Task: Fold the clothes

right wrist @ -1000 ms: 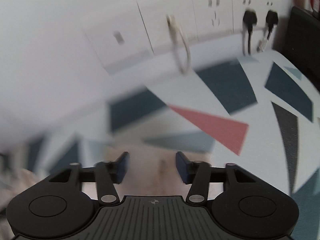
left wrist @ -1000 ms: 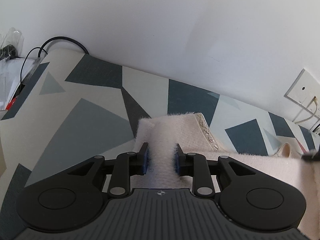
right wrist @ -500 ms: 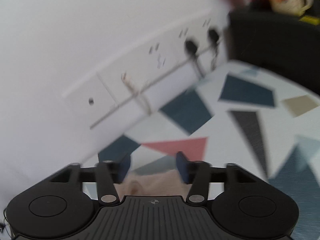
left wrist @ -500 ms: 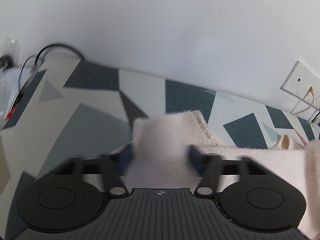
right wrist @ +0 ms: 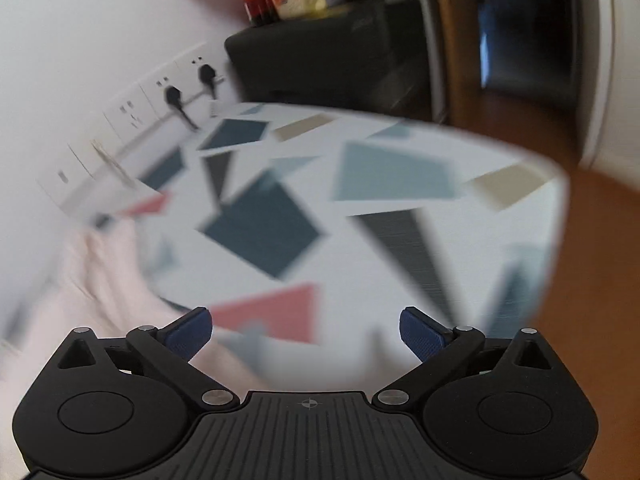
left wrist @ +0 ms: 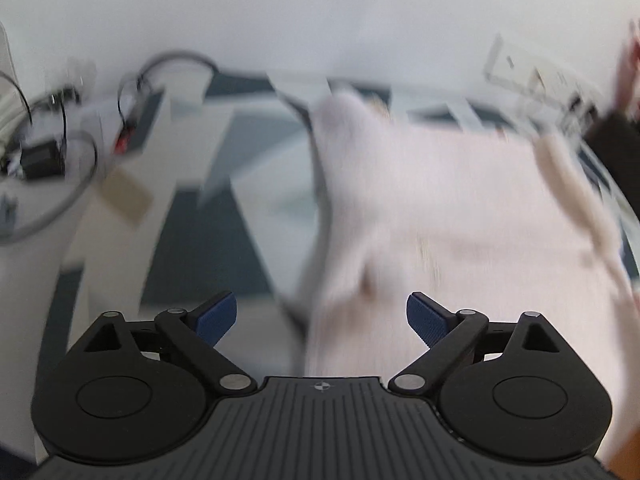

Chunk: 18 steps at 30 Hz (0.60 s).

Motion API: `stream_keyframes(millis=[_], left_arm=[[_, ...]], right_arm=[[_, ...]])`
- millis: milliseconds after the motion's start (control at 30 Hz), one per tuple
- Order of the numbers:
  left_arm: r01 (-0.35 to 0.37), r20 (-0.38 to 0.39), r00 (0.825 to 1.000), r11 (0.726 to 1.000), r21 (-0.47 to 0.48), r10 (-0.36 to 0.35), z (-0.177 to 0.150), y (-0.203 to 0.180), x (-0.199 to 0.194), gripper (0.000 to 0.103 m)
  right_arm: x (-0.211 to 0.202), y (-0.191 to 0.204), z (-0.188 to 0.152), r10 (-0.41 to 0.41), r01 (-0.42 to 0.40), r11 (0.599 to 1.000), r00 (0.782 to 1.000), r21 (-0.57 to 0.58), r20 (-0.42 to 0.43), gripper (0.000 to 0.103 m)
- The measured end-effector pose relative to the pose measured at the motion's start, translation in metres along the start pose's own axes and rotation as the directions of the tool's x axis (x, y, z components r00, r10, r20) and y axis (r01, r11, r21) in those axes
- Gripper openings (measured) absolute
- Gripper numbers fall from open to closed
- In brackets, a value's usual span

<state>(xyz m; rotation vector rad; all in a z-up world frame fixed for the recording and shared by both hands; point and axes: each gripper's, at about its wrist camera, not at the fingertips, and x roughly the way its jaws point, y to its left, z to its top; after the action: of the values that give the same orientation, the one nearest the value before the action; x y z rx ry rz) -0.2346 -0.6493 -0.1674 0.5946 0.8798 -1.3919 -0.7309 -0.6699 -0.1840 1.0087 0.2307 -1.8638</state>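
Jaws of both grippers standing apart, gripping nothing; fluffy pale-pink knitted garment (left wrist: 448,208) lying at one o'clock; regrasp one folded edge squarely.

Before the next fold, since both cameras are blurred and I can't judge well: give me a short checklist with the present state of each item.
1. Left gripper open and empty: ok, fingers spread wide, nothing between them.
2. Right gripper open and empty: ok, jaws wide apart over the patterned tablecloth.
3. Pink garment lying on the table: ok, it rests ahead of the left gripper.
4. Garment folded flat and neat: cannot tell, the picture is too blurred to read edges or creases.
5. Cables at the far left apart from the garment: ok, bare tablecloth lies between them.
6. Next edge to grab in reach of the right gripper: cannot tell, only a blurred pink corner shows at its left.
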Motion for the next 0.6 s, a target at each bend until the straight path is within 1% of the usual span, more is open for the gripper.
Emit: stream_keyframes(millis=[33, 100, 167, 233, 300, 333, 400, 467, 533, 600], left_arm=[[0.013, -0.028, 1.000, 1.000, -0.004, -0.013, -0.009, 0.002, -0.001, 0.094], [0.026, -0.078, 0.997, 0.999, -0.027, -0.028, -0.024, 0.004, -0.001, 0.094], [0.038, -0.103, 0.994, 0.998, -0.056, -0.044, -0.035, 0.006, 0.001, 0.094], [0.047, -0.115, 0.992, 0.996, -0.079, -0.056, -0.045, 0.007, 0.004, 0.094], [0.039, -0.079, 0.996, 0.997, -0.073, -0.045, -0.055, 0.006, 0.002, 0.096], [0.030, -0.066, 0.997, 0.998, -0.062, -0.035, -0.060, 0.005, 0.002, 0.099], [-0.010, -0.043, 0.999, 1.000, -0.025, 0.009, -0.071, 0.002, 0.002, 0.102], [-0.046, -0.018, 0.999, 0.999, -0.012, 0.045, -0.081, -0.001, 0.000, 0.103], [-0.072, 0.006, 0.997, 0.997, -0.015, 0.072, -0.090, -0.005, -0.003, 0.103], [-0.097, 0.007, 0.995, 0.995, -0.032, 0.097, -0.094, -0.008, -0.006, 0.103]], right_arm=[[-0.006, -0.002, -0.008, -0.010, 0.010, 1.000, 1.000, -0.020, 0.004, 0.102], [-0.013, -0.003, -0.020, 0.004, -0.004, 1.000, 1.000, -0.028, -0.013, 0.102], [-0.015, 0.002, -0.028, 0.034, -0.035, 0.998, 0.999, -0.051, -0.027, 0.102], [-0.019, 0.009, -0.035, 0.060, -0.064, 0.992, 0.997, -0.104, -0.043, 0.102], [-0.017, 0.017, -0.041, 0.060, -0.070, 0.980, 0.997, -0.188, -0.054, 0.102], [-0.017, 0.020, -0.045, 0.058, -0.066, 0.965, 0.997, -0.253, -0.042, 0.102], [-0.016, 0.027, -0.052, 0.067, -0.068, 0.917, 0.998, -0.392, -0.017, 0.102], [-0.013, 0.028, -0.058, 0.094, -0.096, 0.871, 0.995, -0.482, -0.030, 0.102], [-0.009, 0.023, -0.063, 0.129, -0.148, 0.857, 0.989, -0.494, -0.073, 0.102], [-0.004, 0.014, -0.067, 0.166, -0.203, 0.866, 0.979, -0.458, -0.119, 0.102]])
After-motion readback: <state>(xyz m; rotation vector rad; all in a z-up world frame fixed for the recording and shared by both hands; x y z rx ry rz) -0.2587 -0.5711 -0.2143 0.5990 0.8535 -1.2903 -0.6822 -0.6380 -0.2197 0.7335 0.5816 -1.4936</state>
